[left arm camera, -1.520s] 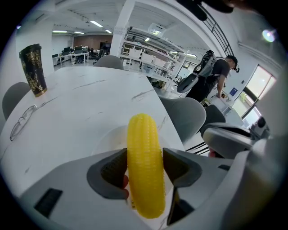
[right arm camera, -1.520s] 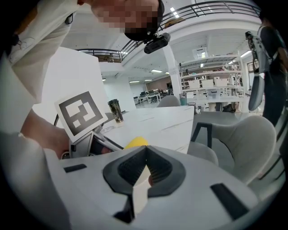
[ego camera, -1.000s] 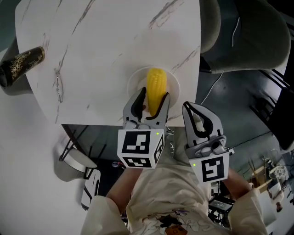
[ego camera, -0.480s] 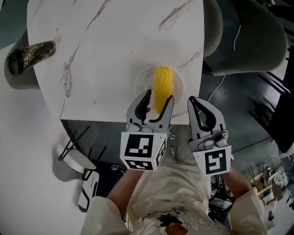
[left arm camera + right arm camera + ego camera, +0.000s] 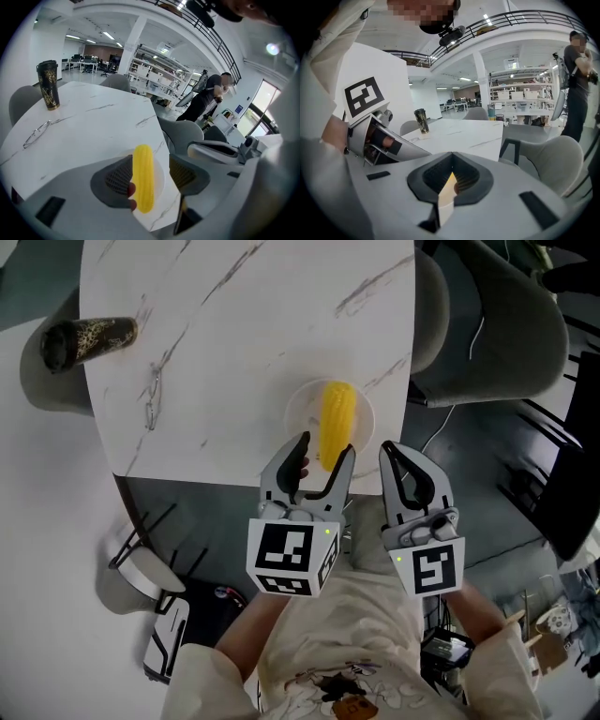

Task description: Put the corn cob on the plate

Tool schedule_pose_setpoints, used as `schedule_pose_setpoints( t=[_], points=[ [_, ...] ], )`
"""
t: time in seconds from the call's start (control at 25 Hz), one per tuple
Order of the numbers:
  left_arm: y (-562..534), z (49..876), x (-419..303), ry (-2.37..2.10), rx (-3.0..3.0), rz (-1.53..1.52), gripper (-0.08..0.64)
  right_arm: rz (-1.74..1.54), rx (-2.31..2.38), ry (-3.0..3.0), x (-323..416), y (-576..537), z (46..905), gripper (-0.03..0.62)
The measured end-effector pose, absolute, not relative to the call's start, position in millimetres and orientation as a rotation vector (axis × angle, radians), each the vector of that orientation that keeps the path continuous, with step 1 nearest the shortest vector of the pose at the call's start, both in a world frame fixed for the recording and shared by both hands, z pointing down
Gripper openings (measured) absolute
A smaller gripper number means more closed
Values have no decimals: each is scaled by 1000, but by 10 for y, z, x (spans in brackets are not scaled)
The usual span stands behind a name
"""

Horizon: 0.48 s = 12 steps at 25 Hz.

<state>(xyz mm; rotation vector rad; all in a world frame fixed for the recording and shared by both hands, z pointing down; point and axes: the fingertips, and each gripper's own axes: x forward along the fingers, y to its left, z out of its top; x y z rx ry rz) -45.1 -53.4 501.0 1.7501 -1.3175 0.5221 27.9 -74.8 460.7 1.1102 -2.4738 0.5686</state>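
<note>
In the head view, the corn cob [image 5: 337, 432] lay lengthwise on the small white plate [image 5: 296, 418] near the table's [image 5: 234, 343] near edge. The left gripper [image 5: 325, 448] had drawn back toward the person: a second earlier its jaws reached alongside the cob, and now only their tips stood at the cob's near end, spread apart with nothing in them. The right gripper [image 5: 392, 454] hung just beside it, off the table's edge, and had hardly moved relative to the left one. A dark tumbler [image 5: 89, 337] and a pair of glasses [image 5: 152, 399] sat well apart at the far left, untouched. In the left gripper view, the cob [image 5: 143, 183] rested on the plate [image 5: 162, 180] ahead of the left gripper [image 5: 151, 174]; it lined up close to the left pad [image 5: 119, 178] but a clear gap showed to the right pad [image 5: 183, 174], so the claw was open and no longer clamping it. In the right gripper view, the right gripper [image 5: 451, 180] had its jaws pressed together on nothing, with the left gripper's marker cube [image 5: 363, 98] at the left and the tumbler [image 5: 423, 121] far off on the table. Judging by this, the release was made and the placing looked done; only pulling the left gripper clear without nudging the cob seemed to remain.
</note>
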Motion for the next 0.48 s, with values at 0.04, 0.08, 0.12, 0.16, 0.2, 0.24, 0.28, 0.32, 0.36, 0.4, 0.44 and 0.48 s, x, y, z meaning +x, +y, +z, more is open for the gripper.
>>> schedule_pose_setpoints(
  t=[0.04,0.08,0.12,0.16,0.2,0.24,0.28,0.32,0.36,0.4,0.44,0.48],
  points=[
    [-527,4963,-451,-1320,1753,512,250,567,1105,-2479,264,-748,4577,3],
    [-522,4913,-457,-1324,1755,504,250,566,1099,-2485,246,-753,4544,3],
    [-519,4859,-469,-1330,1759,496,250,565,1093,-2493,222,-765,4506,3],
    [-515,4800,-485,-1336,1763,489,250,564,1089,-2501,193,-778,4460,3],
    [-507,4739,-501,-1340,1767,485,250,560,1086,-2508,164,-788,4406,3],
    [-497,4680,-516,-1342,1773,482,250,553,1084,-2515,135,-795,4347,3],
    [-487,4622,-530,-1342,1780,481,250,545,1082,-2521,108,-799,4285,3],
    [-476,4563,-545,-1344,1785,479,250,538,1078,-2529,80,-802,4222,3],
    [-464,4504,-564,-1347,1790,476,250,532,1073,-2539,48,-806,4157,3],
    [-451,4446,-584,-1352,1795,473,250,525,1065,-2551,13,-811,4093,3],
    [-439,4391,-603,-1357,1799,469,250,517,1055,-2562,-24,-817,4031,3],
    [-431,4340,-620,-1362,1804,464,250,506,1046,-2574,-61,-827,3968,3]
  ],
)
